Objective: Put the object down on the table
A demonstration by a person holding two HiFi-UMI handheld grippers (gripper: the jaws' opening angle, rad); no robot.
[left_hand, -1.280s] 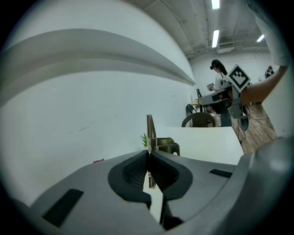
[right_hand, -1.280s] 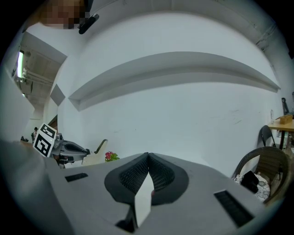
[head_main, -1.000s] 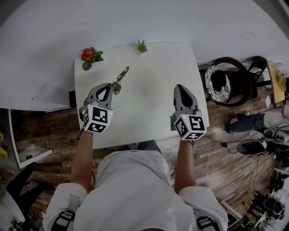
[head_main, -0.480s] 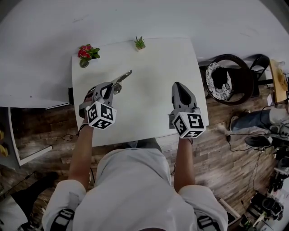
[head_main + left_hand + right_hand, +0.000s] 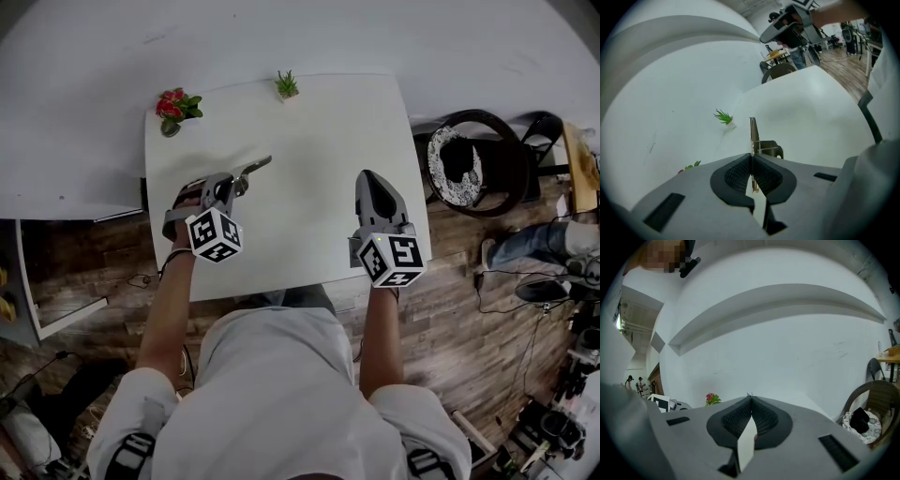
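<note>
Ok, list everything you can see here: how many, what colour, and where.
table: one, white, centre
metal tool: one, silver, clamped in the left gripper over the table's left part
flowering plant: one, red with green leaves, table's far left corner
small plant: one, green, table's far edge
chair: one, dark, black and white cushion, right of the table
floor: brown wood planks, around the table
left gripper: one, grey with a black-and-white marker cube, shut on the tool
right gripper: one, same colours, jaws together and empty, over the table's right part
</note>
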